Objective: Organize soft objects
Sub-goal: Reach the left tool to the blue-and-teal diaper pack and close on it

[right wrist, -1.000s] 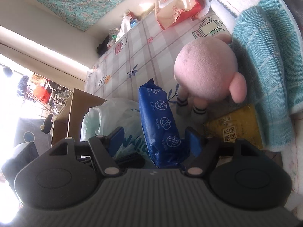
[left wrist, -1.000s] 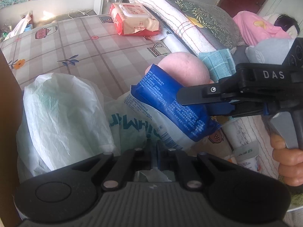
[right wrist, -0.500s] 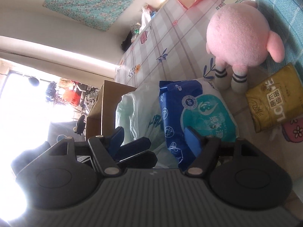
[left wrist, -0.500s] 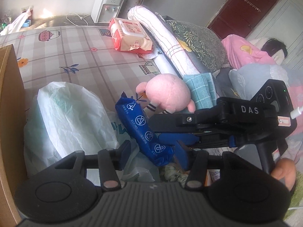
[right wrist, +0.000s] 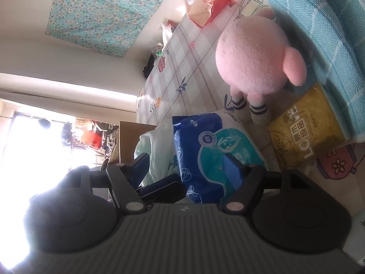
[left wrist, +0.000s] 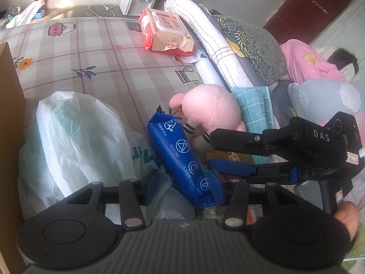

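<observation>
Blue wet-wipes pack [left wrist: 182, 159] between both claws
Left claw [left wrist: 183, 186] released — right claw [right wrist: 190, 170] released too, pink plush toy [left wrist: 211, 110] just beyond.

A blue and teal wipes pack [right wrist: 205, 150] is seen between the spread fingers of the right gripper [right wrist: 189, 166]. At two o'clock a pink plush toy [right wrist: 255, 61] stands on the checked bed sheet [right wrist: 182, 68], with a yellow tissue pack [right wrist: 308, 130] just beside its feet at three o'clock.

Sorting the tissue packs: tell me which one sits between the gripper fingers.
The blue wipes pack, between both grippers' fingers; the yellow tissue pack and red-and-white wipes pack lie apart.
</observation>
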Action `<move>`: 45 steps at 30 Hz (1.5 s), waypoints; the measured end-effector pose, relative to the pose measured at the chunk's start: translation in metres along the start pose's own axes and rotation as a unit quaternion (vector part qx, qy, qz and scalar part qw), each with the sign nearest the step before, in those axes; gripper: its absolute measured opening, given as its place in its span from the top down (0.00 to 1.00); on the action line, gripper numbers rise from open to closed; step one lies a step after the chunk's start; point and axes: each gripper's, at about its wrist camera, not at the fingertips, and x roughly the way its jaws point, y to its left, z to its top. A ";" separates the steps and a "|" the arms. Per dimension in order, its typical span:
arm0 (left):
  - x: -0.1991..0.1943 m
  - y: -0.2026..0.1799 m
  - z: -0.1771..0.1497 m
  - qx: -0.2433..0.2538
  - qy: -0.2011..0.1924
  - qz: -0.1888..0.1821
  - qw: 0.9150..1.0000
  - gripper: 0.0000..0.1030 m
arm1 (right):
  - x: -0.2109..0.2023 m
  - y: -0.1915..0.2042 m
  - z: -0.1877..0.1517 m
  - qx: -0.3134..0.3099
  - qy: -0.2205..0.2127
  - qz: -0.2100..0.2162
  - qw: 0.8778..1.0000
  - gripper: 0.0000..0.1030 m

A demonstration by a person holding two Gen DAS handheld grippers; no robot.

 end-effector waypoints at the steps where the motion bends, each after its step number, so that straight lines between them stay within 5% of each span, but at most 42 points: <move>1: 0.000 0.000 0.001 -0.001 0.000 -0.001 1.000 0.53 | -0.001 -0.002 0.001 0.000 -0.003 -0.009 1.000 0.31; 24: 0.027 0.008 0.009 -0.009 0.017 0.016 1.000 0.64 | 0.061 0.006 0.042 -0.030 0.034 -0.126 0.991 0.26; 34: 0.027 0.013 0.009 -0.007 0.007 0.001 1.000 0.67 | 0.072 0.014 0.043 -0.033 0.046 -0.119 0.991 0.22; 45: -0.018 -0.008 0.000 0.027 -0.045 0.000 0.999 0.69 | 0.013 0.049 0.013 -0.050 -0.002 -0.080 0.995 0.23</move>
